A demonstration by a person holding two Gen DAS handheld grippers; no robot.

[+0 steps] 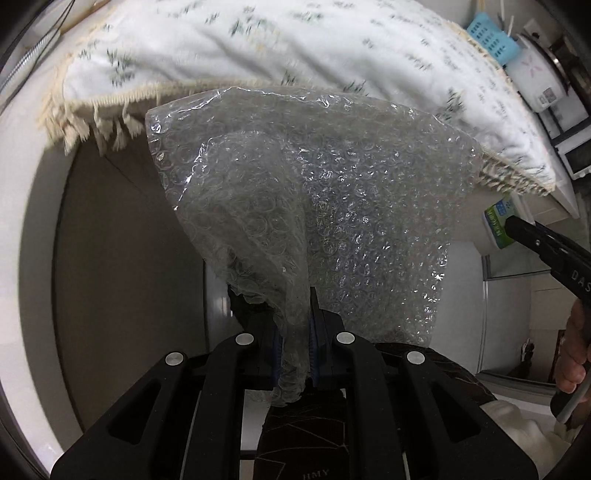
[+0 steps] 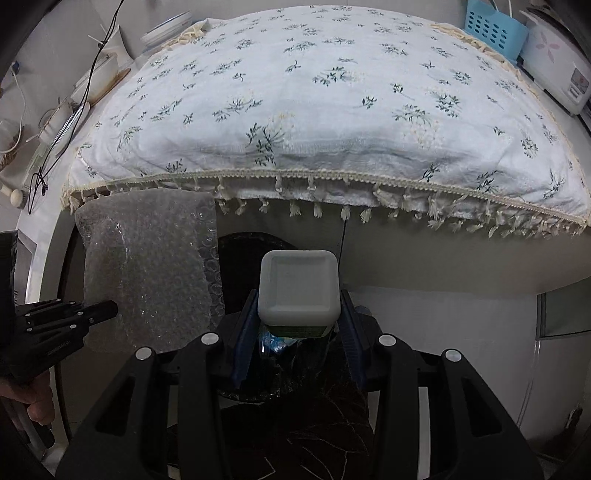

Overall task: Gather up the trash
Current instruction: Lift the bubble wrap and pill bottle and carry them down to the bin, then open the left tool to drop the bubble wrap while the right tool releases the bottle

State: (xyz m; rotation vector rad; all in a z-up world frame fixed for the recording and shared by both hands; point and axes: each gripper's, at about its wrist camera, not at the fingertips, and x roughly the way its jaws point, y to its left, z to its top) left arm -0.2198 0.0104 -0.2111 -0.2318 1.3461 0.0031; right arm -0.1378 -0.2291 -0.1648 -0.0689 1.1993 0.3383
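Observation:
A crumpled sheet of clear bubble wrap (image 1: pixel 325 192) hangs in front of the table edge, and my left gripper (image 1: pixel 293 321) is shut on its lower end. From the right wrist view, that gripper (image 2: pixel 109 309) shows at the left with the bubble wrap (image 2: pixel 147 266) spreading from its tip. My right gripper (image 2: pixel 298 297) is shut on a white plastic bottle (image 2: pixel 299 284) with a square base and a green label, its blue pads pressing both sides. At the right edge of the left wrist view, the right gripper (image 1: pixel 517 227) holds the bottle (image 1: pixel 498 225).
A table with a white floral cloth (image 2: pixel 332 110) and tasselled fringe overhangs both grippers. A blue basket (image 2: pixel 491 26) and a white cooker (image 2: pixel 557 70) stand at its back right, cables and dishes at the left. A dark round shape (image 2: pixel 240 258) lies below the bottle. A person's hand (image 1: pixel 572 354) grips the right handle.

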